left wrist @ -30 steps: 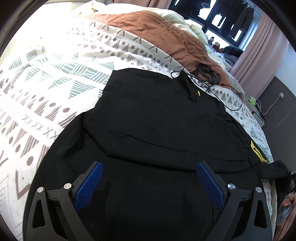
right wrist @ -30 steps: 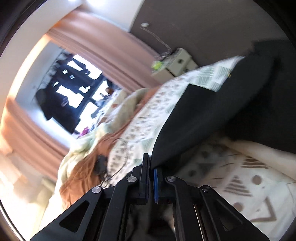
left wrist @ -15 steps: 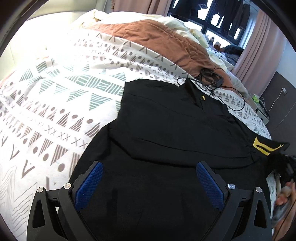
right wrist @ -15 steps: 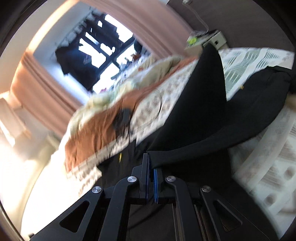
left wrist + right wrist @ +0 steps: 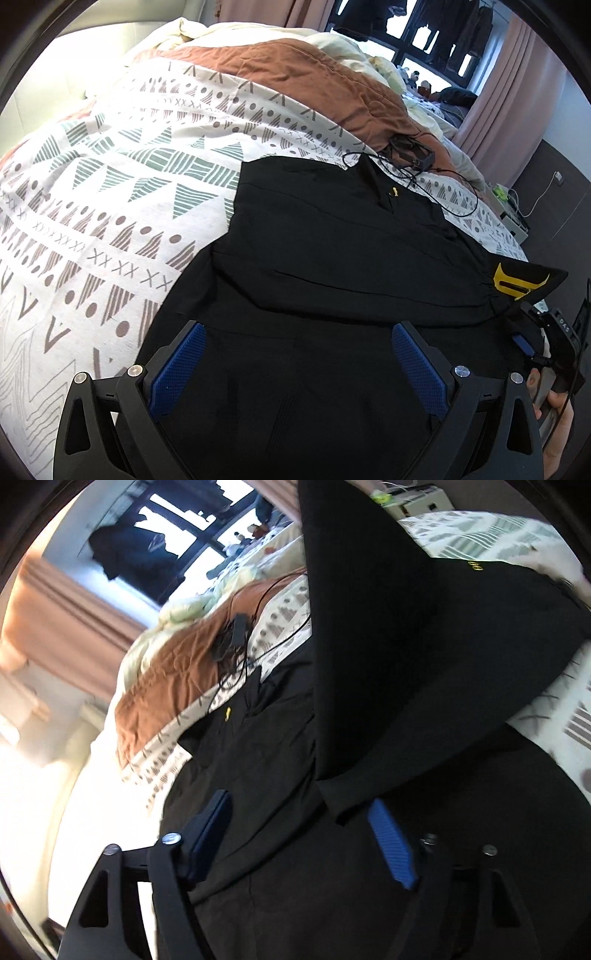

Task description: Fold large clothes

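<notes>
A large black garment [image 5: 332, 258] lies spread on the patterned bedspread [image 5: 110, 206], its far edge just short of the brown blanket [image 5: 295, 74] and a tangle of black cable [image 5: 413, 162]. Relative to the garment, the left gripper [image 5: 295, 365] hangs over the near hem with its jaws wide apart and nothing between the blue pads [image 5: 181, 362] — only cloth below them. At the garment's right side a flap bearing a yellow mark [image 5: 513, 284] stands lifted off the bed.

The right gripper [image 5: 303, 834] is beside that flap, and its jaws are opening. In the right wrist view the flap's corner [image 5: 341, 812] hangs in the gap between the pads, touching neither that I can see, so it looks released rather than held. A hand [image 5: 554, 406] shows at the garment's right edge in the left wrist view.

The cloth looks thin, soft and limp; it drapes in sharp peaks where lifted and wrinkles where flat, so it should weigh little and give no stiffness to push against. It will likely sag and slide over itself — a single pinch would let the rest trail. Best holds, I judge, are the hemmed edges and corners: the near hem for the left gripper, the side flap's corner for the right.
</notes>
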`<state>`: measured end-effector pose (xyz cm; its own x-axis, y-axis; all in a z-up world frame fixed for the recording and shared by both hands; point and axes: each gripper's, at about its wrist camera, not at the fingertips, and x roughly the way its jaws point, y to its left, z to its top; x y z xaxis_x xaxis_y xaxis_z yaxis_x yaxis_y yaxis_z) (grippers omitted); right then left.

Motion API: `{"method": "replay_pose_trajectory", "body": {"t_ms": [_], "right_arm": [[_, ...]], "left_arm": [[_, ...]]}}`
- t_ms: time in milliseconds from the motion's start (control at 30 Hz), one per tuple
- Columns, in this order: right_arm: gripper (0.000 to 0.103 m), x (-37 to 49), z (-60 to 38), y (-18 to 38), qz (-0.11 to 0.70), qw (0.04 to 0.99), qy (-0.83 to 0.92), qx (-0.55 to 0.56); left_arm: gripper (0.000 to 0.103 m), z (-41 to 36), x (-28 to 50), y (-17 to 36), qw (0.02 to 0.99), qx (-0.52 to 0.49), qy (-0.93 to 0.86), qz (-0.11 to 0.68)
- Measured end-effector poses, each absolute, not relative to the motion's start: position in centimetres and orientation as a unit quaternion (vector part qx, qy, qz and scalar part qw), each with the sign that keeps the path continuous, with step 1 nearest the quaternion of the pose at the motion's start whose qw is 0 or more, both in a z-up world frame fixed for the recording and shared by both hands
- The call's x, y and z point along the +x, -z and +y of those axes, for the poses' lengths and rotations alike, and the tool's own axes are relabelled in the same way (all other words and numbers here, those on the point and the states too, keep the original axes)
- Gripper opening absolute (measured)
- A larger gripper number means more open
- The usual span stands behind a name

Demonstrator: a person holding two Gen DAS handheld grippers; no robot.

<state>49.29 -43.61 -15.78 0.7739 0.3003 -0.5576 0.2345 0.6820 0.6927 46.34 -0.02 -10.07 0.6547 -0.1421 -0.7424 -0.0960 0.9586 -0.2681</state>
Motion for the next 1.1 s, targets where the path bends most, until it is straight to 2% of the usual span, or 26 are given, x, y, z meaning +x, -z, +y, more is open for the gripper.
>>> {"method": "replay_pose_trajectory", "body": {"t_ms": [167, 367, 833, 900, 933, 967, 1000, 1100], "right_arm": [[0.077, 45.6, -46.9, 15.2, 0.297, 0.833, -0.026, 0.465], [0.078, 41.8, -52.7, 15.2, 0.248, 0.835, 0.028, 0.491], [0.077, 42.1, -58.3, 20.4, 0.215, 0.800, 0.091, 0.553], [0.066, 42.5, -58.6, 21.1, 0.200, 0.802, 0.095, 0.555], [0.051, 42.8, -58.7, 21.1, 0.201, 0.807, 0.098, 0.546], [0.026, 43.1, -58.5, 21.0, 0.209, 0.815, 0.103, 0.530], [0.017, 43.1, -58.2, 20.9, 0.212, 0.822, 0.103, 0.518], [0.012, 43.0, -57.6, 18.8, 0.178, 0.835, 0.091, 0.512]], "left_arm": [[0.101, -0.8, 46.7, 10.8, 0.895, -0.158, 0.031, 0.416], [0.101, -1.1, 47.5, 12.3, 0.888, -0.196, 0.036, 0.415], [0.101, -0.6, 48.8, 14.1, 0.877, -0.229, 0.026, 0.422], [0.101, -0.6, 48.8, 14.2, 0.877, -0.229, 0.026, 0.422], [0.101, -0.6, 48.9, 14.3, 0.877, -0.228, 0.026, 0.422], [0.101, -0.6, 48.9, 14.3, 0.877, -0.227, 0.026, 0.422], [0.101, -0.6, 49.0, 14.3, 0.877, -0.225, 0.026, 0.423], [0.101, -0.6, 49.1, 14.5, 0.877, -0.222, 0.026, 0.425]]}}
